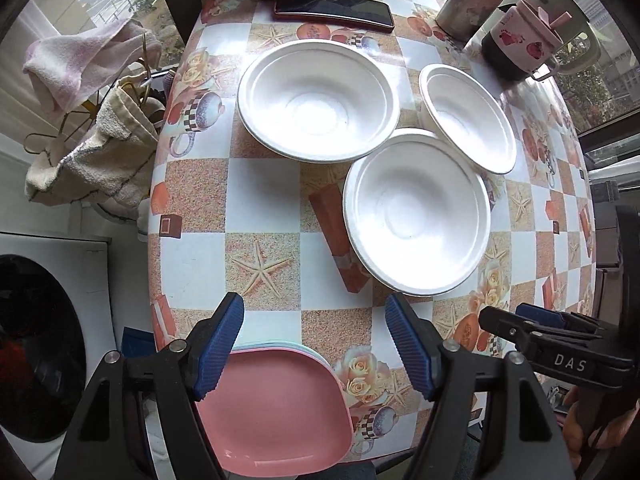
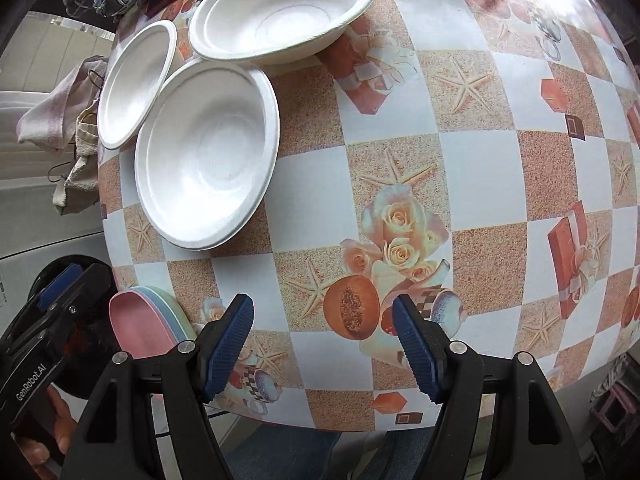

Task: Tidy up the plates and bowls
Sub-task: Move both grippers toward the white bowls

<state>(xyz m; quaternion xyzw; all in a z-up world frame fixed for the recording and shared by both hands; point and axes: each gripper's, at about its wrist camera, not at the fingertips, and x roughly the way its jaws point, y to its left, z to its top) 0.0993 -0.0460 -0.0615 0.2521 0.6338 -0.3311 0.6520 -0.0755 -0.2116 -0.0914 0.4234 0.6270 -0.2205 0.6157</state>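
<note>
Pink plate stack (image 1: pixel 276 412) at the near table edge, right under the left gripper (image 1: pixel 314 354), jaws spread, holding nothing. Right gripper (image 2: pixel 324 354) likewise released, over bare tablecloth (image 2: pixel 480 160). Plates look stacked; three white bowls (image 1: pixel 416 216) further in sit loose, rims overlapping, not nested. Readable: "DAS", "GenRobot.AI" on gripper bodies.

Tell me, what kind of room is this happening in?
Most likely a home, perhaps a balcony or laundry corner. A washing machine stands beside the table, towels hang on a rack next to it, and a phone and a mug sit near the window.
</note>
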